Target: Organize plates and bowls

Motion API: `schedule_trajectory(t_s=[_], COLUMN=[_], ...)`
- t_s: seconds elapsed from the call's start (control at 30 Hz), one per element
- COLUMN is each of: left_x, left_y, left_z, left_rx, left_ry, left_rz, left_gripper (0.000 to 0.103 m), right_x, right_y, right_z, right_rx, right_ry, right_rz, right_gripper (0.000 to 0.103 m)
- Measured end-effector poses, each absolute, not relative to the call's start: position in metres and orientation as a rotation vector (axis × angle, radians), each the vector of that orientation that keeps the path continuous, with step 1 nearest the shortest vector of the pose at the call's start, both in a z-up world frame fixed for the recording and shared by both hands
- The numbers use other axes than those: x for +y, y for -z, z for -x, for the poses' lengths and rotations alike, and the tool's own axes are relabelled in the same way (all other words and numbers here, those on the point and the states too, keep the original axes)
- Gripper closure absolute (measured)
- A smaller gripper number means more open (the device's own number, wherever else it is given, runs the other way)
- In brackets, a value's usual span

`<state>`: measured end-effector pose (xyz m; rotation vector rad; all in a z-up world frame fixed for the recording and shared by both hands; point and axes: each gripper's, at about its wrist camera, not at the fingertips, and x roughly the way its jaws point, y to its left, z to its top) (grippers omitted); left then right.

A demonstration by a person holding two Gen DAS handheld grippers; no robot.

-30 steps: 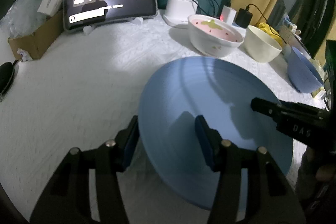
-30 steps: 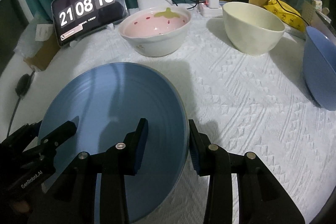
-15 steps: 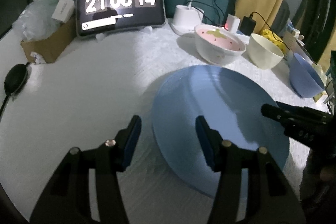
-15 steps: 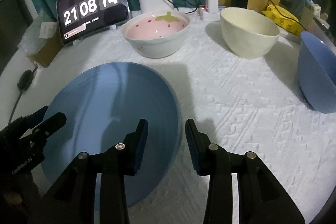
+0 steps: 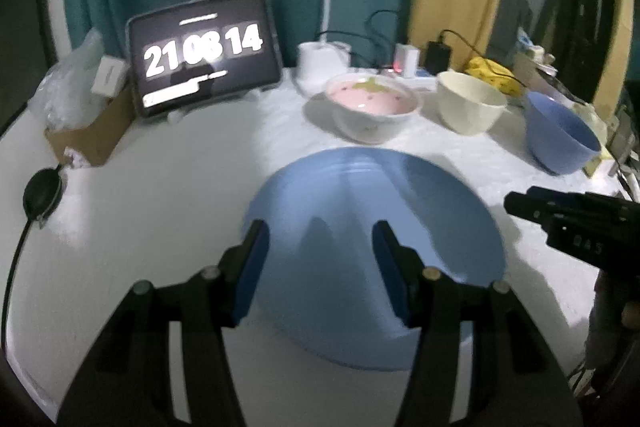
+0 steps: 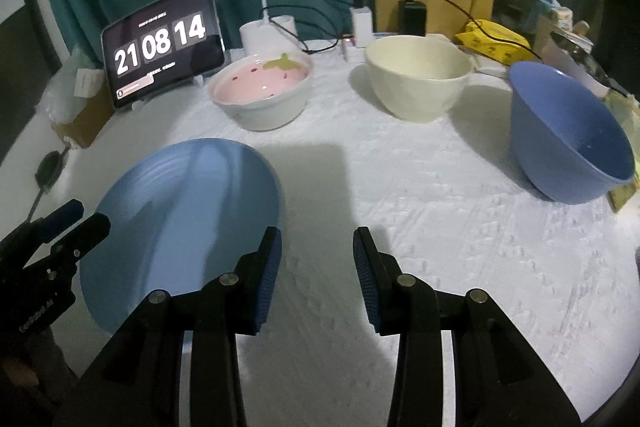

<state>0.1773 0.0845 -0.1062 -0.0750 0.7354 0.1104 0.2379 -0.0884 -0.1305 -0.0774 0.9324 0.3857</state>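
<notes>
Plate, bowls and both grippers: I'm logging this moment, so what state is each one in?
blue plate: flat on the white tablecloth, held by neither gripper
strawberry bowl: upright, empty
cream bowl: upright, empty
blue bowl: upright, empty, unstacked
left gripper: open, above the plate, gripping nothing
right gripper: open, above bare cloth beside the plate
tablet: on, showing a clock

A blue plate (image 6: 188, 219) lies flat on the white-covered counter (image 6: 440, 227), empty. Behind it stand three empty bowls in a row, all upright and apart — a white bowl with a pink inside (image 6: 262, 95), a cream bowl (image 6: 418, 79), and a blue bowl (image 6: 568, 135) farthest right.
</notes>
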Motion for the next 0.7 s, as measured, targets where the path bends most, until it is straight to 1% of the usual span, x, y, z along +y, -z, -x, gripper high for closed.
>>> schedule_trajectory(t_s=[0.7], left_x=[-0.012], left_y=[0.084], left_z=[-0.203], left_rx=[0.735], left_ry=[0.066], left_rz=[0.016], left_gripper=[0.048], right_x=[-0.193], right_y=[0.113], right_z=[-0.237], right_rx=[0.870], right_ry=[-0.267], right_rz=[-0.028], right_gripper=[0.063])
